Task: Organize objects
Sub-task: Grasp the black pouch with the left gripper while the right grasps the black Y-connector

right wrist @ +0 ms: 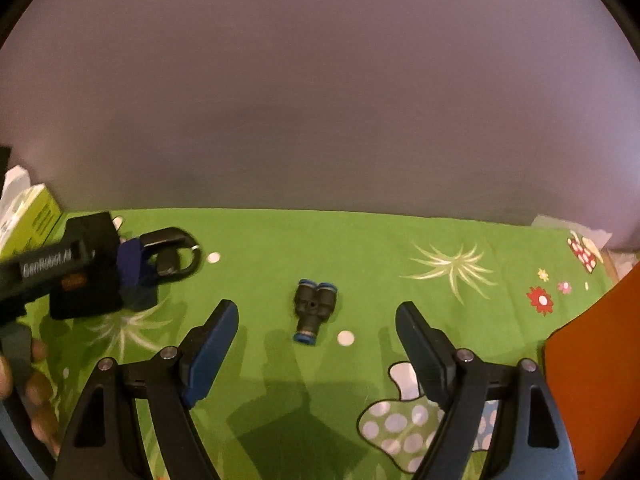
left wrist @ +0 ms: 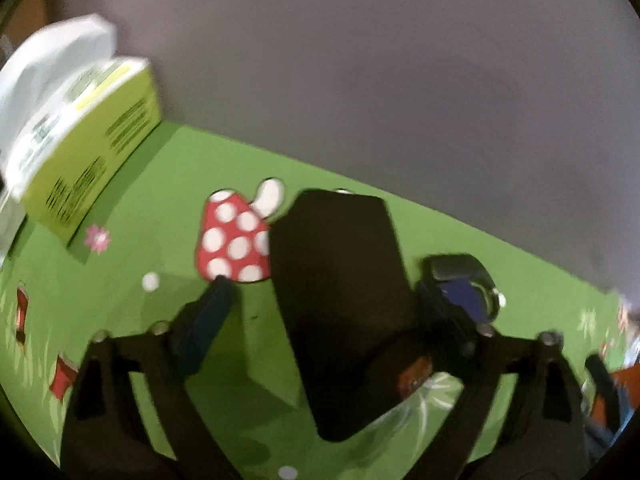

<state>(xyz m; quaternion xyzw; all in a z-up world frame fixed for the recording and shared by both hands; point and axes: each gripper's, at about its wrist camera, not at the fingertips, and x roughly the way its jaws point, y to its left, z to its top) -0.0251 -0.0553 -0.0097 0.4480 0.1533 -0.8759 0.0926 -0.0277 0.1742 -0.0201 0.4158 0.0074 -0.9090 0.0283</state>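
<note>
Right gripper (right wrist: 316, 332) faces fitting (right wrist: 313, 309), green box (right wrist: 38, 216) aside.

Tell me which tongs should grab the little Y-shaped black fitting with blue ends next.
Right. The right tongs stand open with the Y-fitting lying on the green mat just ahead, centred between the fingers. The left tongs are off to the side, straddling a flat black object.

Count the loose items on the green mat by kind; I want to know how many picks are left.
Black flat block: 1
Black carabiner clip: 1
Y-shaped tube fitting: 1
Green box: 1
Total: 4
</note>
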